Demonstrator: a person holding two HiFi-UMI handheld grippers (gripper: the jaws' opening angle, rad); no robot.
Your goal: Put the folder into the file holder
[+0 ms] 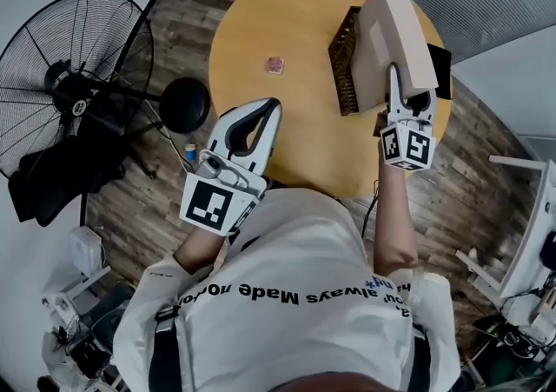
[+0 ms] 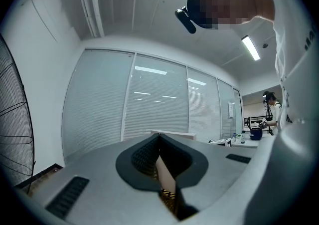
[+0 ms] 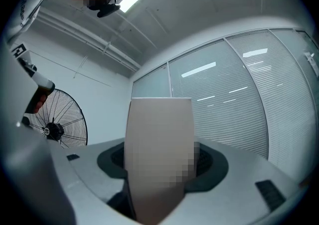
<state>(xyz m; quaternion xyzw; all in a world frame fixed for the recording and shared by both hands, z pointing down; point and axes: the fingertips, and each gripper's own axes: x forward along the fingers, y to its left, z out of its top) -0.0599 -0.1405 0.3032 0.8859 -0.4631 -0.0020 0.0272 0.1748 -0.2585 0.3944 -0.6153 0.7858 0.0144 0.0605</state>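
Note:
A tall beige folder (image 1: 395, 34) stands upright over the right side of the round yellow table (image 1: 278, 16). My right gripper (image 1: 401, 95) is shut on its near lower edge. In the right gripper view the folder (image 3: 159, 159) fills the space between the jaws. A dark mesh file holder (image 1: 344, 64) stands just left of the folder, and the two seem to touch. My left gripper (image 1: 271, 108) hovers at the table's near left edge, shut with nothing in it. In the left gripper view its tips (image 2: 159, 138) meet, with the holder (image 2: 169, 200) seen beyond them.
A small pink object (image 1: 274, 65) lies on the table left of the holder. A black item (image 1: 440, 70) sits behind the folder near the table's right edge. A standing fan (image 1: 74, 86) and a black round disc (image 1: 185, 105) are on the floor at the left.

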